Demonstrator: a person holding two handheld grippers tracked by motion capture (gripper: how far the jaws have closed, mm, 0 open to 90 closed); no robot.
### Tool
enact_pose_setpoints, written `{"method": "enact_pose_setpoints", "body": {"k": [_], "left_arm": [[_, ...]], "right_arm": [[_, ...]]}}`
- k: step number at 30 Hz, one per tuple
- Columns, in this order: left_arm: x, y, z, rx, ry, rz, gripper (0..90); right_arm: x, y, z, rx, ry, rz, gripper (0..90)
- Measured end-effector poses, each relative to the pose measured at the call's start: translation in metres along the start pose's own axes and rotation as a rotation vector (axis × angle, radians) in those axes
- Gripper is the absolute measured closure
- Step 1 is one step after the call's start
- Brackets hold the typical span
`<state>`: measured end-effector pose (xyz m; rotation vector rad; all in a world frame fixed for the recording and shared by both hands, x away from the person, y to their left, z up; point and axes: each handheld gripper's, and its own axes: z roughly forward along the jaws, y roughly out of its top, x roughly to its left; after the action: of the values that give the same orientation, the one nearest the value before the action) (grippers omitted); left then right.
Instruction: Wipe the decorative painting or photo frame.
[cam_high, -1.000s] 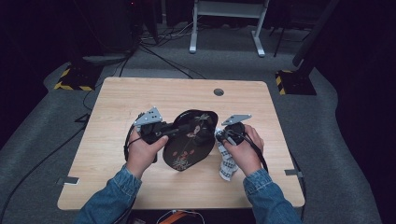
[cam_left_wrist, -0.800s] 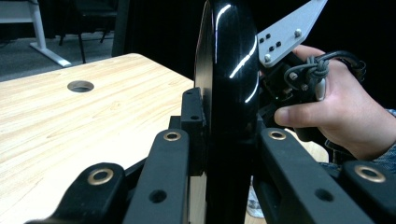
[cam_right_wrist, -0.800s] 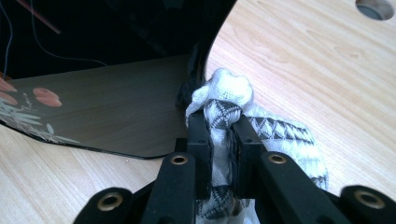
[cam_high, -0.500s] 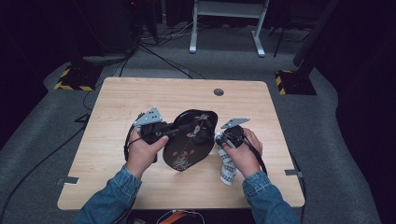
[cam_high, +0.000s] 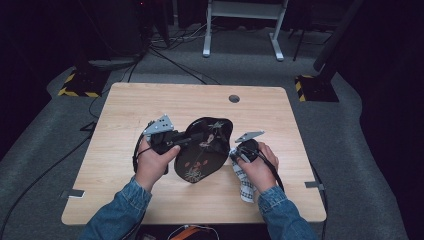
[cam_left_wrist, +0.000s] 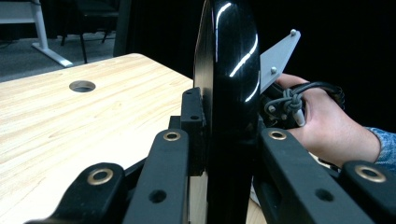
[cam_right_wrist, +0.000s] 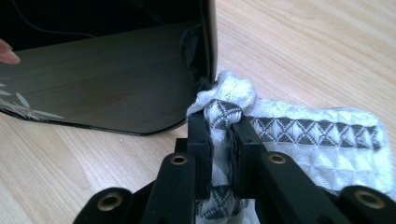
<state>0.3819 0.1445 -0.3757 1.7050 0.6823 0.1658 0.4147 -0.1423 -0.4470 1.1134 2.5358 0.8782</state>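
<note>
While the glossy black lacquered tray (cam_high: 205, 149) is clamped on edge above the wooden table (cam_high: 125, 107) by the left gripper (cam_high: 192, 138), a white grey-patterned cloth (cam_right_wrist: 322, 140) is pinched by the right gripper (cam_right_wrist: 219, 140) at its rim. Wiping is judged in hand, probably starting; a stroke across the face is called for next.
</note>
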Motion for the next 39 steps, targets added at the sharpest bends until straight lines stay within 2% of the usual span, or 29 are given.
{"method": "enact_pose_setpoints", "body": {"k": [18, 29, 35, 36, 37, 39], "left_arm": [[0.000, -0.001, 0.000, -0.003, 0.003, 0.004, 79.7], [0.000, -0.001, 0.000, -0.003, 0.002, 0.003, 79.8], [0.000, -0.001, 0.000, -0.002, 0.002, 0.004, 79.8], [0.000, -0.001, 0.000, -0.003, 0.001, 0.004, 79.7], [0.000, -0.001, 0.000, -0.002, 0.000, 0.002, 79.7], [0.000, -0.001, 0.000, 0.000, -0.001, 0.003, 79.7]], "right_arm": [[0.011, -0.012, 0.020, 0.070, 0.034, -0.017, 81.6], [0.017, -0.013, 0.024, 0.106, 0.047, -0.042, 81.5], [0.025, -0.013, 0.023, 0.129, 0.092, -0.057, 81.5], [0.028, -0.012, 0.024, 0.118, 0.138, -0.046, 81.5], [0.030, -0.012, 0.024, 0.114, 0.155, -0.049, 81.5], [0.035, -0.010, 0.021, 0.112, 0.139, -0.080, 81.4]]}}
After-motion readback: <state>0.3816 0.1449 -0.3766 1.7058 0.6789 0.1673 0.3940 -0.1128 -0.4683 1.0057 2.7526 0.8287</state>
